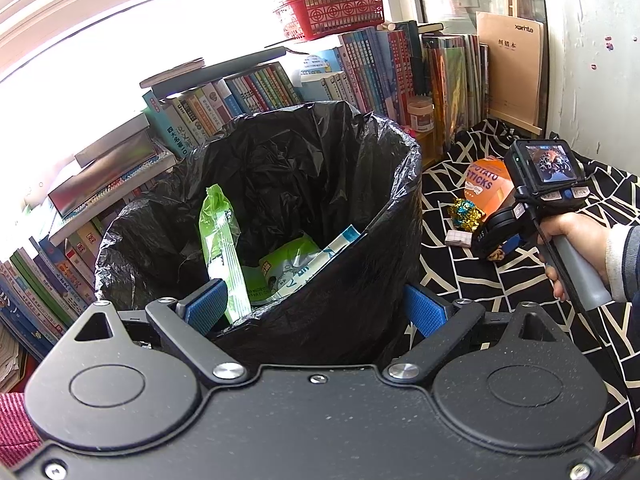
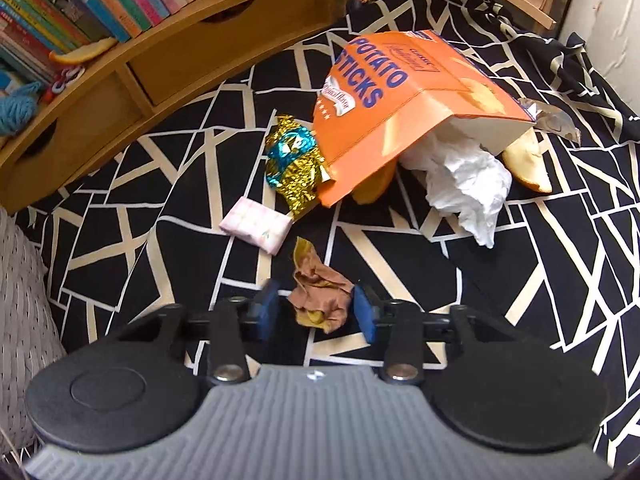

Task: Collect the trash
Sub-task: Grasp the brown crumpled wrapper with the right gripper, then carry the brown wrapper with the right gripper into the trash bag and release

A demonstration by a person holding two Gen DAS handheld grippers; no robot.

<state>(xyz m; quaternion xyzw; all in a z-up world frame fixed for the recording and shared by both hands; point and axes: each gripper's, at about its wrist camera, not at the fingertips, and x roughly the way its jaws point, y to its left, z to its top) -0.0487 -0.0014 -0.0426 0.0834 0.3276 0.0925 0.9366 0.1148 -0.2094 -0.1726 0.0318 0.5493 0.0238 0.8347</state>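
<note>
Your right hand-held gripper [image 2: 315, 307] straddles the brown crumpled wrapper [image 2: 318, 298] on the patterned cloth, jaws apart — pick step; close next. Left hand-held gripper [image 1: 316, 307], spread wide, brackets the bin's [image 1: 384, 240] rim.

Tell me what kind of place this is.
Probably a lived-in bedroom or study corner at home. Rows of books line a wooden shelf under a bright window, a patterned black-and-white cloth covers the surface with snack litter on it, and a bin lined with a black bag stands by.
</note>
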